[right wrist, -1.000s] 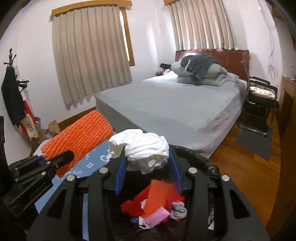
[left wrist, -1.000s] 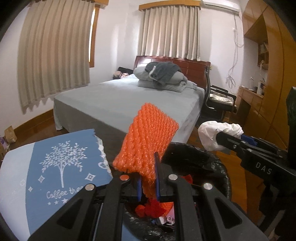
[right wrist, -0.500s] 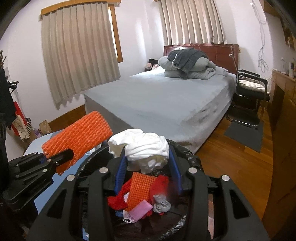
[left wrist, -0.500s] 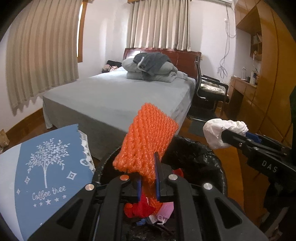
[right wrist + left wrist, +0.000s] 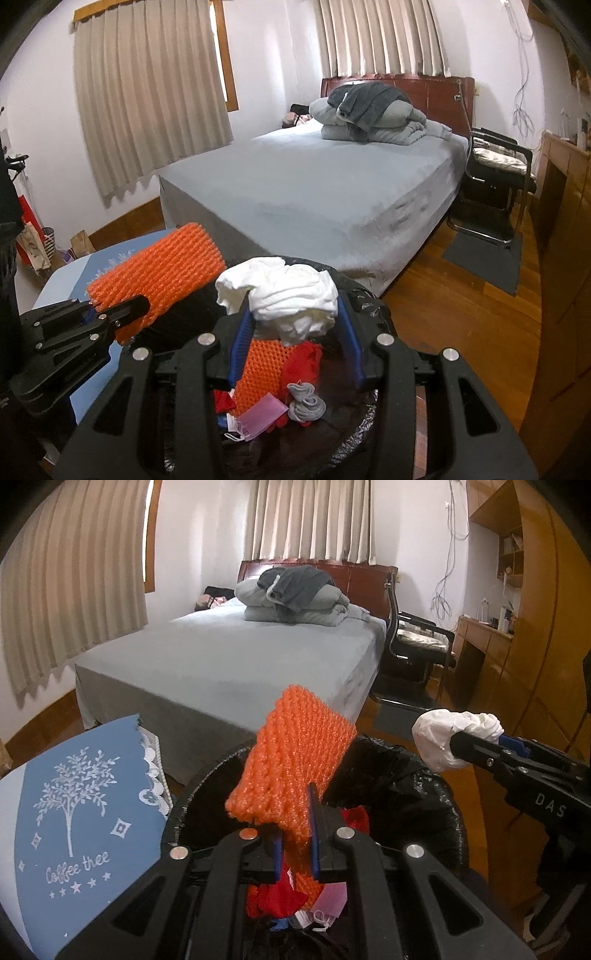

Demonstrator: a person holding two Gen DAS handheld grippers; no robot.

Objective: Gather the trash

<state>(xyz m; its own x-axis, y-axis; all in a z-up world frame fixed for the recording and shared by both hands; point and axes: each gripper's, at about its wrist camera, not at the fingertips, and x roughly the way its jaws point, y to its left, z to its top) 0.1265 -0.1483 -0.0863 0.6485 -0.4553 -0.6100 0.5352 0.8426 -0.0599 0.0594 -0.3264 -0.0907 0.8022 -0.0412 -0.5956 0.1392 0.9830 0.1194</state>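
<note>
Orange foam netting sleeve (image 5: 291, 760) is the piece nearest to release: it stands up from the left gripper (image 5: 296, 843), whose blue jaws are closed on its lower end, and its long axis rises up and a little to the right, above the round bin with the black plastic liner (image 5: 413, 775). The opening of the bin lies directly below these jaws, so I judge that the coming move is only to open them and let the sleeve fall.

The crumpled white paper wad (image 5: 284, 291) is pinched between the jaws of the right gripper (image 5: 295, 332), also over the bin, above the orange, red, pink and grey rubbish (image 5: 273, 387) already inside. Both grippers seem equally near to the opening.

Just beside the bin, on the left, is the bench with the blue printed cloth (image 5: 74, 819); the bed with the grey sheet (image 5: 236, 657) is behind.
</note>
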